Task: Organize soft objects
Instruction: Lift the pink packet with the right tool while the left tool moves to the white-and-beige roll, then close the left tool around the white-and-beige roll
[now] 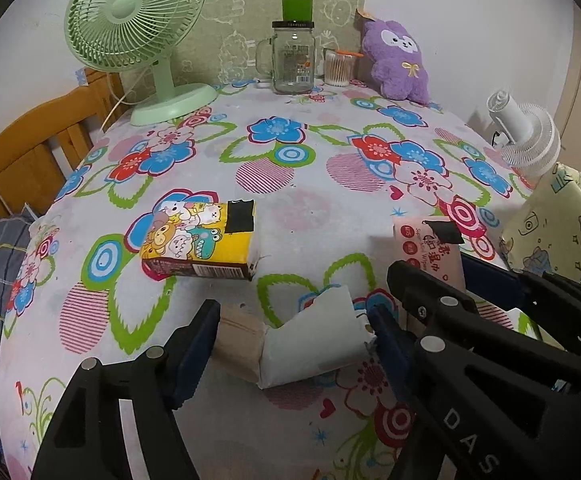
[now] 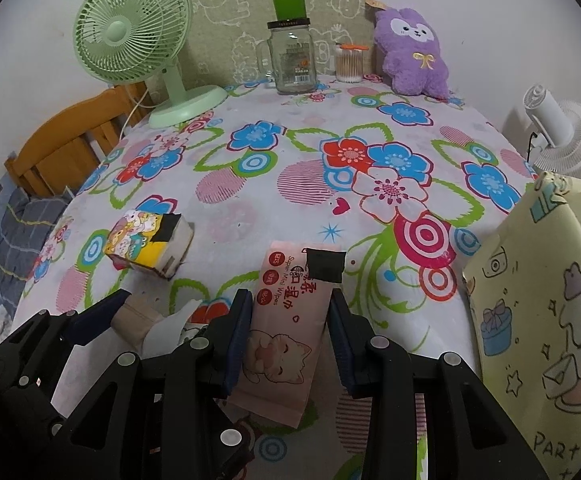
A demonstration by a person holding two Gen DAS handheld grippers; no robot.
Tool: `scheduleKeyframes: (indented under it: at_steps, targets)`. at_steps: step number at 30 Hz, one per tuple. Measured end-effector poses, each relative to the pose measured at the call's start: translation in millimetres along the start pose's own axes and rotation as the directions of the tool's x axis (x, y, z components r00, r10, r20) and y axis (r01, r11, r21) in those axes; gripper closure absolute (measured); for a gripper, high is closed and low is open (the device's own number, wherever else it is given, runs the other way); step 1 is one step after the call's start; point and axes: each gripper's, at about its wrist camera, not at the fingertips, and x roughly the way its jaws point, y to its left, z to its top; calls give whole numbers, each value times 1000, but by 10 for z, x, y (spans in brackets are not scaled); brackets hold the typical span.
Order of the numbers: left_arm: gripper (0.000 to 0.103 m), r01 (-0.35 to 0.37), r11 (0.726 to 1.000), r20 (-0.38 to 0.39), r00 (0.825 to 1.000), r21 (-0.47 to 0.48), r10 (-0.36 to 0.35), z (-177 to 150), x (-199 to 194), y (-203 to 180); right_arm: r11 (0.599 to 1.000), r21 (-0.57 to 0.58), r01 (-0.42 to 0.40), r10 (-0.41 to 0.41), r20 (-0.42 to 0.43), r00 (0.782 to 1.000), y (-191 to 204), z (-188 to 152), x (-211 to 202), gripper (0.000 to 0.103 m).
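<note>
A beige and white tissue pack [image 1: 302, 336] lies on the floral tablecloth between the open jaws of my left gripper [image 1: 290, 340]; it also shows in the right wrist view [image 2: 150, 324]. A pink wet-wipes pack [image 2: 286, 320] lies between the open jaws of my right gripper [image 2: 290, 336], and it shows in the left wrist view [image 1: 430, 248]. A yellow cartoon tissue pack [image 1: 198, 240] lies further left [image 2: 146, 240]. A purple plush toy [image 1: 398, 60] sits at the back right [image 2: 410, 56].
A green desk fan [image 1: 138, 32], a glass mug jar [image 1: 293, 60] and a cotton-swab jar [image 1: 338, 66] stand at the back. A yellow party gift bag [image 2: 542, 320] stands at the right edge, a white fan [image 2: 562, 132] behind it. A wooden chair [image 1: 30, 152] is at the left.
</note>
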Motion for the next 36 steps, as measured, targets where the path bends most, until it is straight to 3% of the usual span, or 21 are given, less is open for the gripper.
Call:
scheduleKeyframes:
  at_steps: [10,24,28,36]
  targets:
    - [32,-7,1000,26,1000,-3,7,-53,-179,-42,1000,-7,-8,8,25,1000,15,-67,-189,62]
    - [32,1,1000,39,999,-8,-1,-130,-295,-61,1000,-11,-4,5,38,999,22,-145,-335,62]
    - [24,-5,1000,20,1000,-14,5,-138,-232,-51,1000,-13,-2,3,26,1000,24,-161,-306,62]
    - [18,-18,1000,6,1000,-18,18,-132,-113,-33,1000,-17,19,-18,10,1000,17,-153,-206,62]
